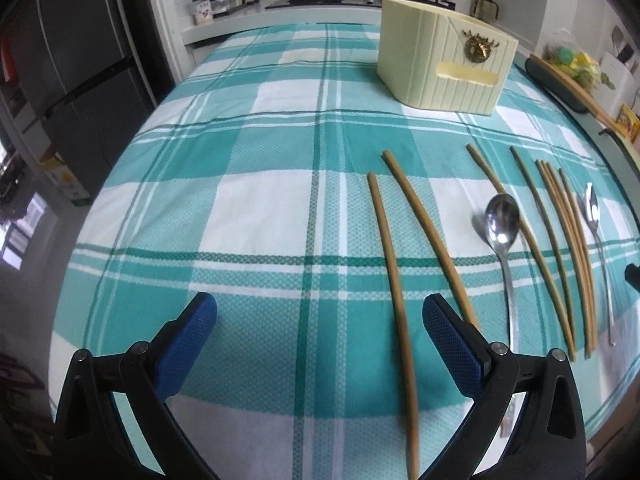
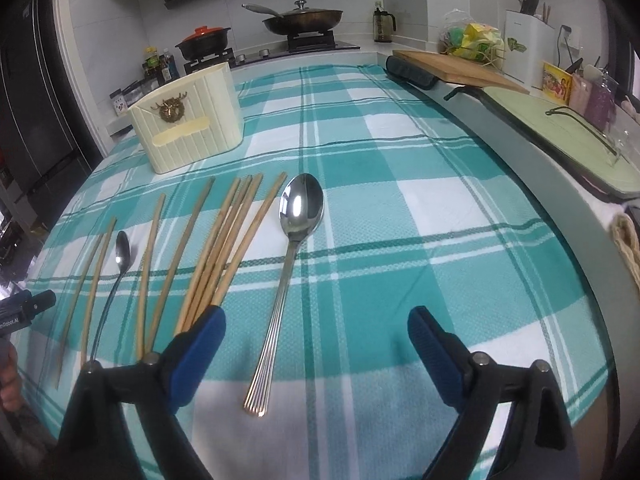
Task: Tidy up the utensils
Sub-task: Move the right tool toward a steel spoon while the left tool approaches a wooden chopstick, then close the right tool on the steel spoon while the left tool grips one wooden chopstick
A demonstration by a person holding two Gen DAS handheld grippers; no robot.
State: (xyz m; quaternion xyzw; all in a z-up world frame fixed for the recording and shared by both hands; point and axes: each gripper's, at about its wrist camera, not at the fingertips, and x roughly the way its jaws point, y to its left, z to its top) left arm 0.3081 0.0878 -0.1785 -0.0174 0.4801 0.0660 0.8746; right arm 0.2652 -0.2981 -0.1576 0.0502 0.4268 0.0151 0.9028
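Left wrist view: the left gripper point(image 1: 320, 344) is hanging spread and empty over the counter point(image 1: 248, 216); a chopstick point(image 1: 394, 300) is running lengthwise between its fingers, lower end cut off.

Right wrist view: the right gripper point(image 2: 316, 350) is standing wide, nothing pinched; the large spoon point(image 2: 286, 276) is lying handle-first between its fingers, nearer this hand. The holder point(image 2: 188, 128) is sitting far-left, interior hidden.

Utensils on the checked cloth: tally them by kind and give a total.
Wooden chopsticks: 8
Metal spoons: 2
Total: 10
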